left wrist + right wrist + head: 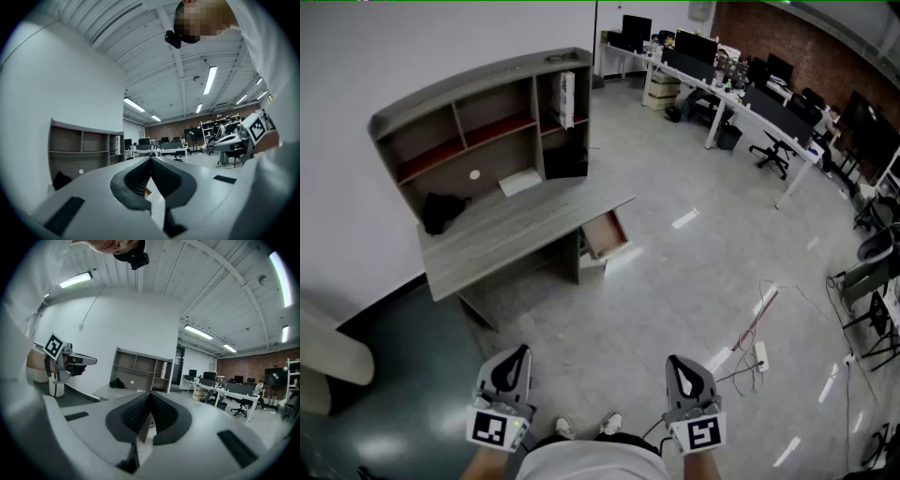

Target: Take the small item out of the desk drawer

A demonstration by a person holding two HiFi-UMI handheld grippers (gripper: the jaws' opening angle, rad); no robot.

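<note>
**Both grippers shut and empty, well apart from the open drawer**

Nearest, the left gripper and right gripper hang over the floor. Each one's fingers are pressed together with nothing between them. Farther off stands the worktop, with its drawer open below the right end. The small item is possibly inside, too small to make out.
</note>
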